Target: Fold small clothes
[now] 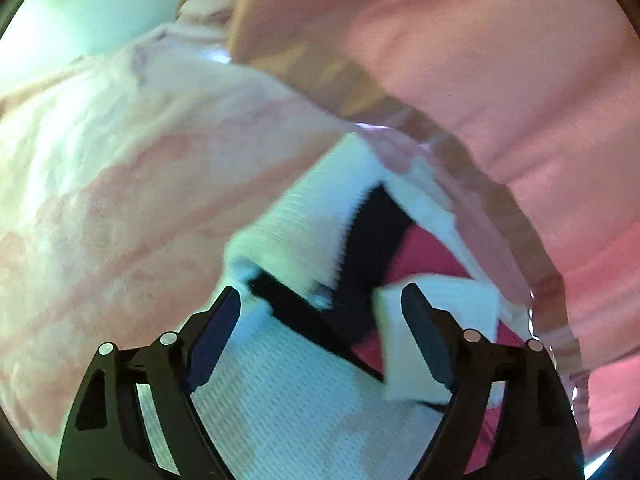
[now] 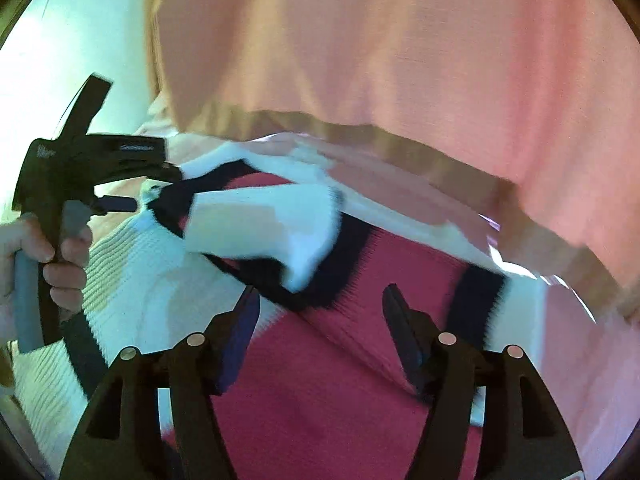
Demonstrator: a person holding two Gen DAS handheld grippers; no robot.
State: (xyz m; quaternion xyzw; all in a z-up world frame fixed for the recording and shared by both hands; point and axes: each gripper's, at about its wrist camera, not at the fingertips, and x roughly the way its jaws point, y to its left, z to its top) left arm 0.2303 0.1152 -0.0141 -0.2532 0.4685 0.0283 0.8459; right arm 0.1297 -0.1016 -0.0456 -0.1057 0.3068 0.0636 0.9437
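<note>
A small knit garment, white with black bands and a red panel, lies crumpled on a pink surface (image 1: 520, 80). In the left wrist view its white ribbed part (image 1: 288, 400) fills the space between the fingers of my left gripper (image 1: 320, 304), which is open just above the cloth. In the right wrist view my right gripper (image 2: 320, 300) is open over the red panel (image 2: 320, 392), with a folded white sleeve (image 2: 272, 220) beyond it. The left gripper (image 2: 132, 190) shows there at the left, held by a hand, its tips at the garment's edge.
A pale pink patterned cloth (image 1: 120, 200) covers the left of the left wrist view. A salmon-pink sheet (image 2: 380, 40) with a tan edge band (image 2: 400, 144) lies beyond the garment. A bright white area (image 2: 60, 40) is at far left.
</note>
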